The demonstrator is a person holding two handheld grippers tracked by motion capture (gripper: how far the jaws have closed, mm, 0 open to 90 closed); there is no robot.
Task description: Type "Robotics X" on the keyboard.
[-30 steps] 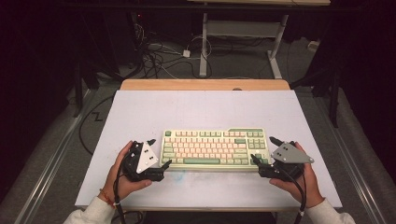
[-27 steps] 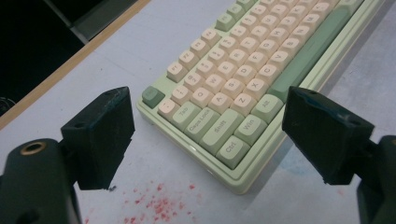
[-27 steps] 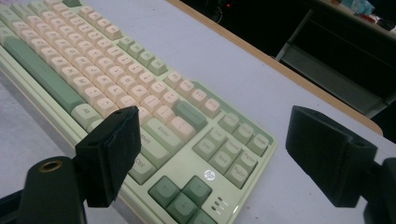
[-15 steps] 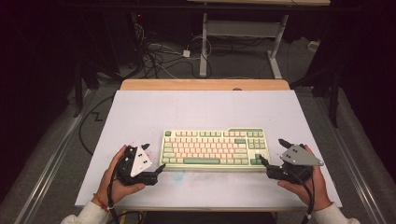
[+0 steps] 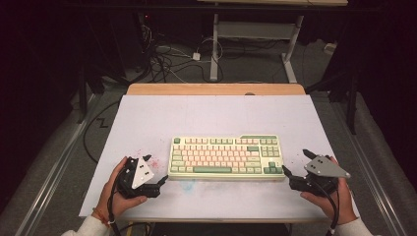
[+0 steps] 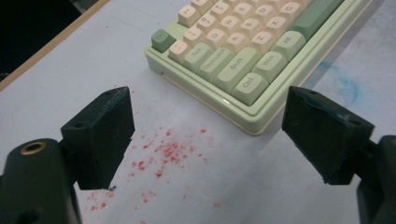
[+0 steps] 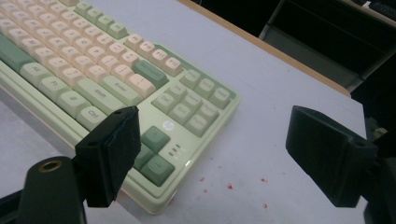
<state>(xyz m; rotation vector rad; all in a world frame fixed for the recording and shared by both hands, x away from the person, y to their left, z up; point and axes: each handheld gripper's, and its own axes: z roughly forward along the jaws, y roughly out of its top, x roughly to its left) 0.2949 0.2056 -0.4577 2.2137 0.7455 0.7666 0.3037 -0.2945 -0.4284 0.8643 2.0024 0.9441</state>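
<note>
Keyboard [image 5: 226, 156] lies between the left gripper [image 5: 156, 178] and right gripper [image 5: 293, 171], both with jaws spread and empty, likely needing each end grasped next.

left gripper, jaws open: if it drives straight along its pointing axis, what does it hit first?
Most likely the keyboard: its near left corner, by the Ctrl key, lies ahead between the open jaws of the left gripper. Before that lies bare table with red specks. Depth is uncertain.
</note>
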